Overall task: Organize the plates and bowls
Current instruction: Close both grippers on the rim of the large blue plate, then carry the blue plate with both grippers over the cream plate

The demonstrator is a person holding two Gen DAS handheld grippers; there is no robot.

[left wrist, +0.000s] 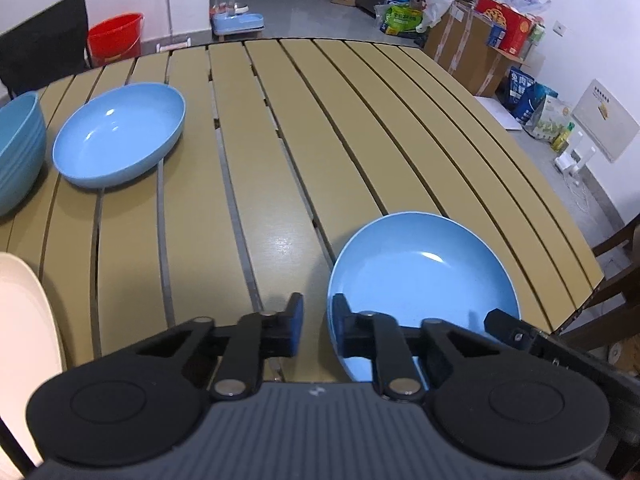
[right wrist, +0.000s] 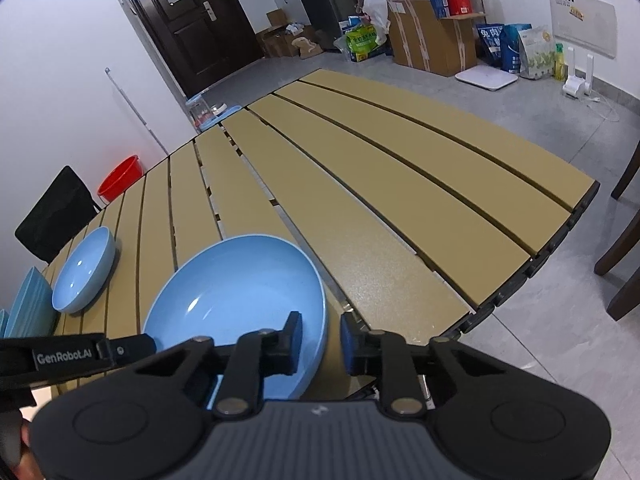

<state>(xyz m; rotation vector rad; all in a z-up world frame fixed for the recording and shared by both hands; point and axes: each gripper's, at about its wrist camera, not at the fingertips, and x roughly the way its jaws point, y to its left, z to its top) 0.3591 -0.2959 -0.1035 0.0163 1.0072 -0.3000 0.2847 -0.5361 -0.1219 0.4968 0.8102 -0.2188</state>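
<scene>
Slatted tabletop (left wrist: 248,168), near edge: blue plate (left wrist: 424,292) sits between both tongs, left tongs (left wrist: 318,326) pinching its left rim, right tongs (right wrist: 322,342) pinching its right rim, other blue dish (left wrist: 120,132) far-left.

near blue plate (left wrist: 424,276): shallow, glossy, upright at near surface edge | second blue plate (left wrist: 120,132): far left, upright | ribbed teal bowl (left wrist: 16,152): just beside it | cream plate (left wrist: 24,312): left edge, cropped
</scene>
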